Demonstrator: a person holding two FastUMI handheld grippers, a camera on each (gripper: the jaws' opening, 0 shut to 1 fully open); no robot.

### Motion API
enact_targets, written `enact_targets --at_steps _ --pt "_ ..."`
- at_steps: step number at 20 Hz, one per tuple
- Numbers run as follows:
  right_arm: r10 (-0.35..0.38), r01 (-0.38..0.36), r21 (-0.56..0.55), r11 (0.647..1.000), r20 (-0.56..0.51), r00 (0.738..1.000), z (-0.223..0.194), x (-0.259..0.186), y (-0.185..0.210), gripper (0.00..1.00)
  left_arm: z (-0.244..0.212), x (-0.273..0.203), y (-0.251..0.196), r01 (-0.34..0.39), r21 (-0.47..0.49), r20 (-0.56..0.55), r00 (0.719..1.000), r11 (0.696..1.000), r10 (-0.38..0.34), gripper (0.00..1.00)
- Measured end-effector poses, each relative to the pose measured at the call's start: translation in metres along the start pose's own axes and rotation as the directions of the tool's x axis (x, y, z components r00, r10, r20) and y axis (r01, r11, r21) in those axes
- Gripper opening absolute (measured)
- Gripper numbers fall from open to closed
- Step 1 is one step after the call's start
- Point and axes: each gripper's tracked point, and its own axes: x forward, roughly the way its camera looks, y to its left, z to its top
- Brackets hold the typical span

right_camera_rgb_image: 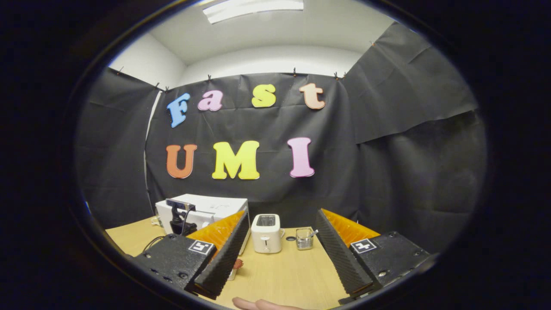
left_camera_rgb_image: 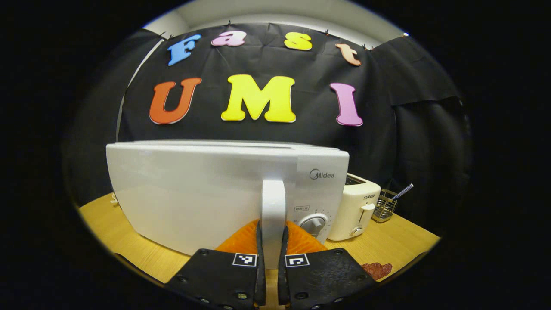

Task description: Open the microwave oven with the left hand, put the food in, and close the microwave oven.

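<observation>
1. White and glossy, the boxy plastic-and-metal microwave oven (left_camera_rgb_image: 206, 193) stands on the light wooden tabletop (left_camera_rgb_image: 396, 241), its door closed as far as the left gripper view shows.
2. Its upright white bar handle (left_camera_rgb_image: 273, 215) sits at the door's right edge, just beside the grey control dial (left_camera_rgb_image: 314, 224).
3. The left tongs (left_camera_rgb_image: 271, 254) are drawn narrow around that handle, both black ribbed fingers (left_camera_rgb_image: 259, 241) pressing its sides low down.
4. The right tongs (right_camera_rgb_image: 275, 254) gape wide and hold nothing, hovering above the tabletop well short of the oven.
5. Handling, as a judgement: the handle is rigid and smooth, so a squeeze across it with the ribbed pads should hold; the door likely swings stiffly on a latch, and the oven looks heavy enough to stay put under a steady pull.
6. A small reddish-brown piece of food (left_camera_rgb_image: 377, 270) lies on the tabletop to the right of the left tongs; it looks light and soft, best taken gently from the sides.
7. A cream toaster (left_camera_rgb_image: 355, 211) and a small wire rack (left_camera_rgb_image: 384, 206) stand beside the oven.
</observation>
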Motion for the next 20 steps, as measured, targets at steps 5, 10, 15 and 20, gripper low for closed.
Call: enact_targets --at_steps 5,10,15,20 --pt "0.012 -0.011 0.025 1.0 -0.024 1.0 -0.009 0.001 0.013 1.0 -0.006 -0.05 0.007 0.044 -0.026 0.02 0.999 0.999 -0.043 0.1" --pt "0.028 -0.027 0.031 0.999 -0.042 0.999 -0.015 -0.007 0.031 0.9 -0.011 -0.1 0.025 0.061 -0.029 0.027 0.998 0.998 -0.061 0.1" --pt "0.056 -0.057 -0.017 0.998 -0.019 0.998 -0.014 -0.018 0.056 0.9 -0.015 -0.149 0.054 0.105 -0.027 0.049 0.993 0.994 -0.103 0.1" --pt "0.111 -0.112 -0.03 0.993 -0.029 0.993 -0.024 -0.022 0.092 1.0 -0.023 -0.194 0.097 0.065 -0.032 0.058 0.996 0.997 -0.063 0.11"
